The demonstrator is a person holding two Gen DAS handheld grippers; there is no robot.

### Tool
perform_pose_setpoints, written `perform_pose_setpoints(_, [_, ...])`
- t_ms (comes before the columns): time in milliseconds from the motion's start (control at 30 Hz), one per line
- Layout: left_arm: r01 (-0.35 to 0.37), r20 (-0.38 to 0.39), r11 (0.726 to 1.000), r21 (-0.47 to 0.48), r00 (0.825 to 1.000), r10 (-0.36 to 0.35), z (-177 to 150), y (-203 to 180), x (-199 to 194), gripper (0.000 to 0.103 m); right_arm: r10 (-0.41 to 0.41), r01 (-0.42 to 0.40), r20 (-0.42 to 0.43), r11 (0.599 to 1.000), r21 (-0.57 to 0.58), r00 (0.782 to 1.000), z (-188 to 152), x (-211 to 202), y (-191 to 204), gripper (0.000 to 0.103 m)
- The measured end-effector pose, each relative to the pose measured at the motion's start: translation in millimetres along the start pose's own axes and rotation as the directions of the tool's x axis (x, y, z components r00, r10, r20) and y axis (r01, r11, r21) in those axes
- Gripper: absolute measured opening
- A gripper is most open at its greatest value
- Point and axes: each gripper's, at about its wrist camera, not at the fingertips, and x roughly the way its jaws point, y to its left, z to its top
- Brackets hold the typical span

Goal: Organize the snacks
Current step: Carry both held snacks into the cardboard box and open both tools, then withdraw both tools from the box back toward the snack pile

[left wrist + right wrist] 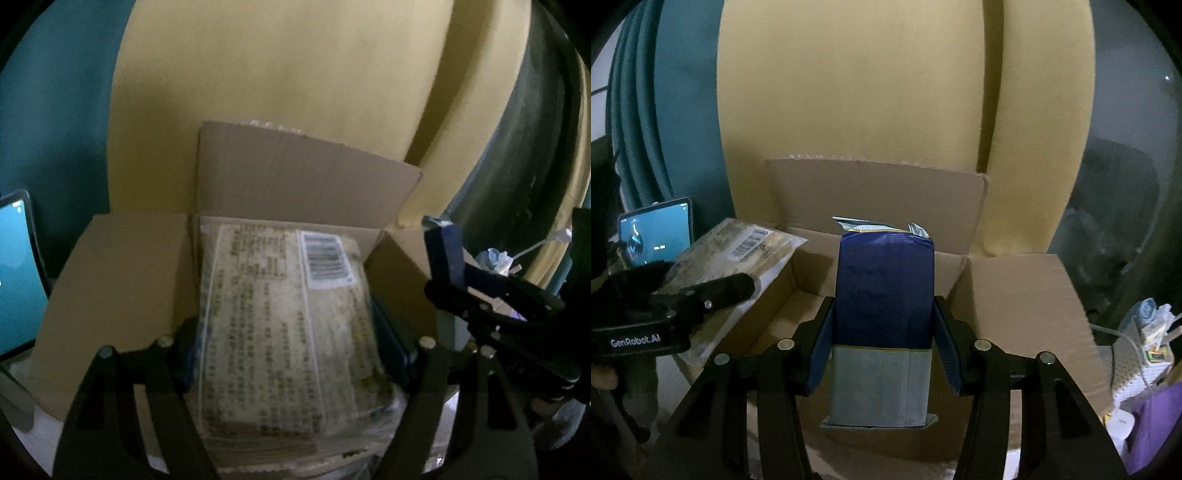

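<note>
The left tool (284, 354) holds a flat pale snack packet (291, 325), printed side up with a barcode near its far right corner; the blue pads sit against both long sides, though blur makes it hard to say how firmly they press. The packet hangs over the left part of an open cardboard box (110, 280), whose flaps stand up at the back and spread to both sides.

The right tool (882, 350) is clamped on an upright dark blue snack bag (884, 288) with a pale lower band and a torn-open top, its pads pressing the bag's two sides. The bag is held above the box's opening, in front of the back flap (875, 195).

In the right wrist view the left tool appears at the left edge, its packet over the box's left flap. A lit phone screen (657, 232) stands beyond the box's left side. Small clutter (1148, 332) lies past the right flap. A yellow panel (849, 92) rises behind.
</note>
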Motion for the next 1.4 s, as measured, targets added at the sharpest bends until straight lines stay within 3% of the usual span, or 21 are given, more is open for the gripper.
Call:
perform_pose_setpoints(100, [0.0,0.0,1.0,-0.004,1.0,0.0,1,1,1,0.09,0.011,-0.01,-0.011,1.0,0.011,1.0,2,7,-1,0.054])
perform_pose_setpoints(200, [-0.002,0.02,1.0,-0.005,1.0,0.002,2,1,-6,0.092,0.014,-0.014,-0.018,0.999,0.029,1.0,3,8,-6,0.069])
perform_pose_setpoints(433, [-0.002,0.063,1.0,0.01,0.998,0.001,5,-7,-33,0.092,0.01,-0.009,-0.008,1.0,0.029,1.0,5,-2,3,0.069])
perform_pose_setpoints(767, [0.018,0.13,0.998,0.053,0.991,-0.025,-3,-30,-91,0.092,-0.005,0.004,0.017,1.0,0.017,1.0,-1,-49,11,0.069])
perform_pose_setpoints(1400, [0.05,0.176,0.991,0.123,0.982,-0.072,-51,-53,-194,0.092,-0.027,0.026,0.081,1.0,0.013,0.996,-33,-149,38,0.071])
